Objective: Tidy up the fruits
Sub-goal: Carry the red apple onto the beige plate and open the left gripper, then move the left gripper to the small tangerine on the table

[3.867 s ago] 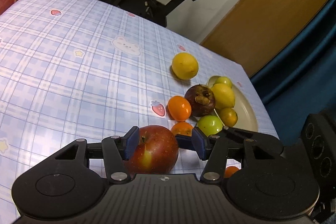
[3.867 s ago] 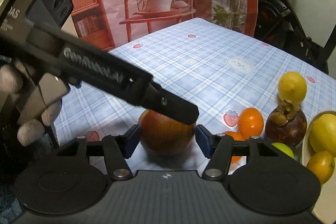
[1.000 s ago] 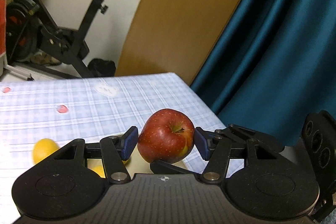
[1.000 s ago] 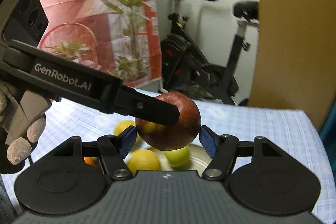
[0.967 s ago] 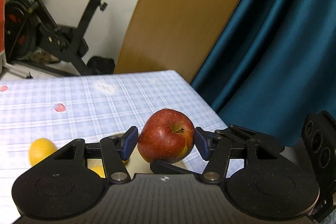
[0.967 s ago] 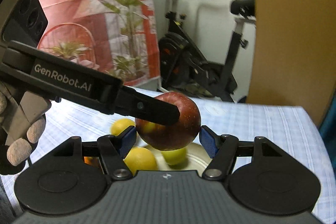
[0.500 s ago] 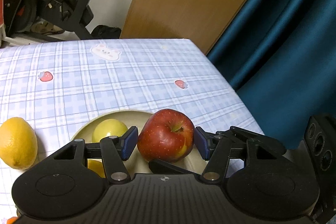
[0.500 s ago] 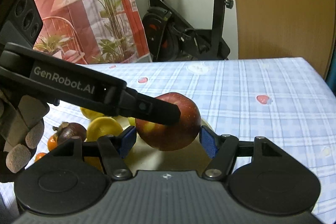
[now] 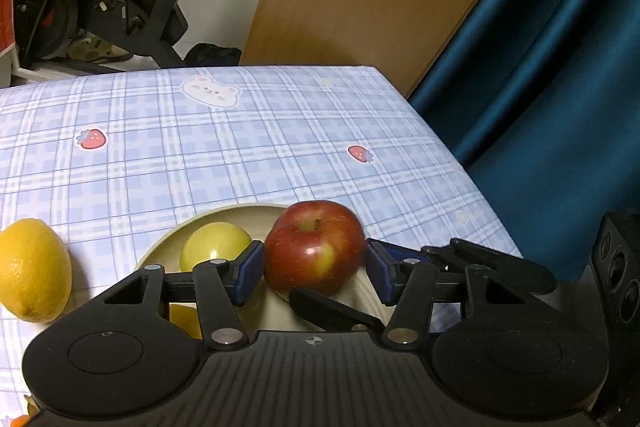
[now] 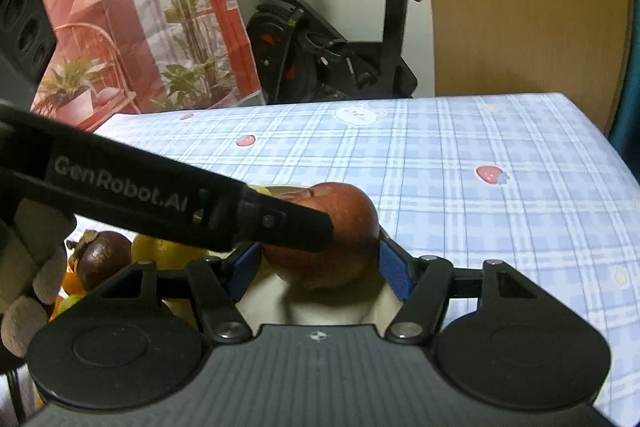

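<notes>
A red apple (image 9: 314,247) sits low over the beige plate (image 9: 240,211), between the blue pads of both grippers. My left gripper (image 9: 314,275) has its jaws slightly apart from the apple's sides. My right gripper (image 10: 320,263) also brackets the apple (image 10: 344,239), with small gaps at the pads. The left gripper's finger (image 10: 280,223) crosses in front of the apple in the right wrist view. A green fruit (image 9: 214,247) lies on the plate beside the apple.
A yellow lemon (image 9: 32,271) lies on the checked tablecloth left of the plate. A mangosteen (image 10: 102,259), a lemon (image 10: 160,247) and orange fruits (image 10: 72,283) sit at the left. The table's right edge (image 9: 460,163) borders a blue curtain. An exercise bike stands behind.
Both grippers carried the apple from the table up and over to the plate and lowered it. In the last half second the jaws widened and the apple tilted stem-up on the plate.
</notes>
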A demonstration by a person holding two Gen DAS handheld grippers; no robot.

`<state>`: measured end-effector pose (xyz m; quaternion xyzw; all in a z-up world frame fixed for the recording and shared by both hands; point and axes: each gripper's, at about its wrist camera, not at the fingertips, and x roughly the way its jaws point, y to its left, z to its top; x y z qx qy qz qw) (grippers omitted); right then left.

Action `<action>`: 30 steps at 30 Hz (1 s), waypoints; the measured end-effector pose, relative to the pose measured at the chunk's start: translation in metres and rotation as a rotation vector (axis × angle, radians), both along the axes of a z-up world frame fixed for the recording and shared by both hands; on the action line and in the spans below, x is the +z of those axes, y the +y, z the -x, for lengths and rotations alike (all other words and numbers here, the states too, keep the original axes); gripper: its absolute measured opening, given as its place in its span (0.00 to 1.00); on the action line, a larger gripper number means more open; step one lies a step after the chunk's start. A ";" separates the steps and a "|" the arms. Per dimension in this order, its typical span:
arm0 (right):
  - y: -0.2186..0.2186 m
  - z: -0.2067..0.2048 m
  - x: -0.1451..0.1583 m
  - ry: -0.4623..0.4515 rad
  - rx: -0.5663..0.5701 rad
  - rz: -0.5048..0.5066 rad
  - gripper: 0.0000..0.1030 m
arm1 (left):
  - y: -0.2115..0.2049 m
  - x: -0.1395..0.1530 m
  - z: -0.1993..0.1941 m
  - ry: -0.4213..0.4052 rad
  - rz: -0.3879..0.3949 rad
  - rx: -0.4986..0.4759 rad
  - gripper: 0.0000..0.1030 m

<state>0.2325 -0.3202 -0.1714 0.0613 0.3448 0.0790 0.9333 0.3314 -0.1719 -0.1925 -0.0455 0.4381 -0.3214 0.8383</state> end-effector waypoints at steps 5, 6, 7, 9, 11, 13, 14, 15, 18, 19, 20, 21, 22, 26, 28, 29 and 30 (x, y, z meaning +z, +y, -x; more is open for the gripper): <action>0.002 0.009 0.006 -0.003 -0.007 0.000 0.65 | 0.016 0.013 0.006 -0.018 0.032 0.023 0.56; 0.003 0.012 0.007 -0.005 -0.010 -0.006 0.65 | 0.020 0.016 0.007 -0.023 0.038 0.029 0.56; 0.003 0.015 0.009 -0.007 -0.013 -0.012 0.65 | 0.024 0.019 0.009 -0.026 0.043 0.035 0.56; 0.005 0.021 0.013 -0.018 -0.018 -0.027 0.65 | 0.033 0.027 0.015 -0.040 0.050 0.044 0.56; 0.008 0.029 0.018 -0.033 -0.023 -0.047 0.65 | 0.044 0.036 0.022 -0.062 0.045 0.048 0.56; 0.012 0.037 0.023 -0.046 -0.027 -0.069 0.65 | 0.056 0.043 0.030 -0.083 0.031 0.058 0.56; 0.015 0.040 0.025 -0.052 -0.028 -0.080 0.65 | 0.063 0.046 0.034 -0.093 0.026 0.068 0.56; 0.018 0.045 0.027 -0.059 -0.027 -0.092 0.64 | 0.070 0.050 0.039 -0.100 0.020 0.083 0.56; 0.029 0.058 0.032 -0.079 -0.017 -0.115 0.64 | 0.090 0.057 0.052 -0.121 -0.022 0.134 0.56; 0.033 0.061 0.033 -0.083 -0.012 -0.118 0.64 | 0.095 0.058 0.057 -0.132 -0.039 0.147 0.56; 0.037 0.064 0.034 -0.087 -0.006 -0.121 0.64 | 0.101 0.059 0.064 -0.149 -0.057 0.158 0.56; 0.042 0.068 0.034 -0.090 0.001 -0.123 0.64 | 0.105 0.060 0.070 -0.163 -0.073 0.166 0.56; 0.046 0.071 0.034 -0.092 0.008 -0.124 0.63 | 0.110 0.062 0.076 -0.176 -0.088 0.176 0.56; 0.066 0.082 0.031 -0.093 0.039 -0.115 0.60 | 0.132 0.063 0.101 -0.215 -0.108 0.226 0.56; 0.074 0.090 0.029 -0.094 0.054 -0.108 0.60 | 0.141 0.062 0.112 -0.225 -0.106 0.242 0.56; 0.078 0.093 0.028 -0.092 0.062 -0.101 0.60 | 0.143 0.061 0.118 -0.230 -0.106 0.251 0.56; 0.081 0.097 0.025 -0.088 0.069 -0.096 0.60 | 0.146 0.060 0.123 -0.232 -0.103 0.260 0.56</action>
